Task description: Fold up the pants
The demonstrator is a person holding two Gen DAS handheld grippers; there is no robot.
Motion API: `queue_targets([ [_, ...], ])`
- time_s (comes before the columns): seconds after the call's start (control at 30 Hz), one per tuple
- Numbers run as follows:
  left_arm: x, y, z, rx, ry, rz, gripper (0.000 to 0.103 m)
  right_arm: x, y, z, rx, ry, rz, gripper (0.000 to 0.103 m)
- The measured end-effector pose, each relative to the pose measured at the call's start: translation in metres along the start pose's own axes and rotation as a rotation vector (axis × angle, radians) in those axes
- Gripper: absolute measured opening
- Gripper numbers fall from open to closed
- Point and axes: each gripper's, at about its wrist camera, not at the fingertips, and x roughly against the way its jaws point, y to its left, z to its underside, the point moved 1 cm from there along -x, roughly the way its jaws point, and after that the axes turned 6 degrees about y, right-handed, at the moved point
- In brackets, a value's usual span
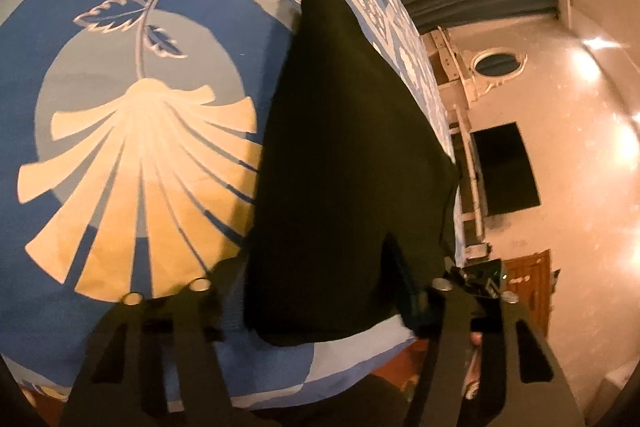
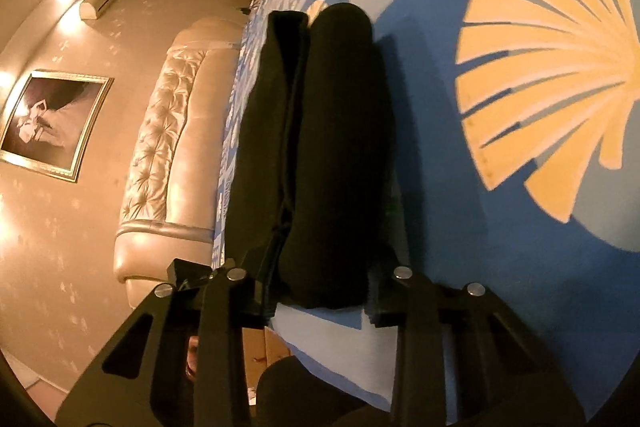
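beige walls [image 2: 60, 227] | tufted headboard [image 2: 160, 139] | framed picture [image 2: 52, 123]

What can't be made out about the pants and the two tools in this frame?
- Left wrist view: the left tool fingertips are lost against the black pants; grip unclear.
- Right wrist view: the right tool straddles the pants; the cloth hides any contact.
- Both views: waistband and cuffs cannot be told apart, too dark.
- Fold count: layers hidden.

Black pants [image 1: 344, 163]; blue bedspread [image 1: 80, 27], cream shell motif.
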Motion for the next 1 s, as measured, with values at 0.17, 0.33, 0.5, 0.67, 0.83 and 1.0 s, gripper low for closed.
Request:
queue_targets([
  [0.17, 0.002, 0.000, 0.000, 0.008, 0.004, 0.007, 0.051, 0.006, -0.004, -0.002, -0.008, 0.003, -0.027, 0.030],
  [0.33, -0.002, -0.002, 0.002, -0.023, 0.013, -0.014, 0.049, 0.005, -0.014, -0.003, -0.058, 0.003, -0.075, 0.029],
  [0.5, -0.001, -0.005, 0.005, -0.023, 0.007, -0.018, 0.044, 0.010, -0.016, 0.001, -0.081, -0.006, -0.109, 0.028],
  [0.67, 0.002, -0.012, 0.006, -0.036, -0.008, -0.040, 0.041, 0.018, -0.015, 0.003, -0.091, 0.002, -0.132, 0.027],
  [0.83, 0.000, -0.010, 0.007, -0.027, -0.011, -0.038, 0.041, 0.019, -0.027, 0.002, -0.094, 0.000, -0.107, 0.027],
  [1.0, -0.001, -0.009, 0.005, -0.029, -0.011, -0.045, 0.041, 0.019, -0.021, 0.000, -0.047, -0.003, -0.066, 0.026],
])
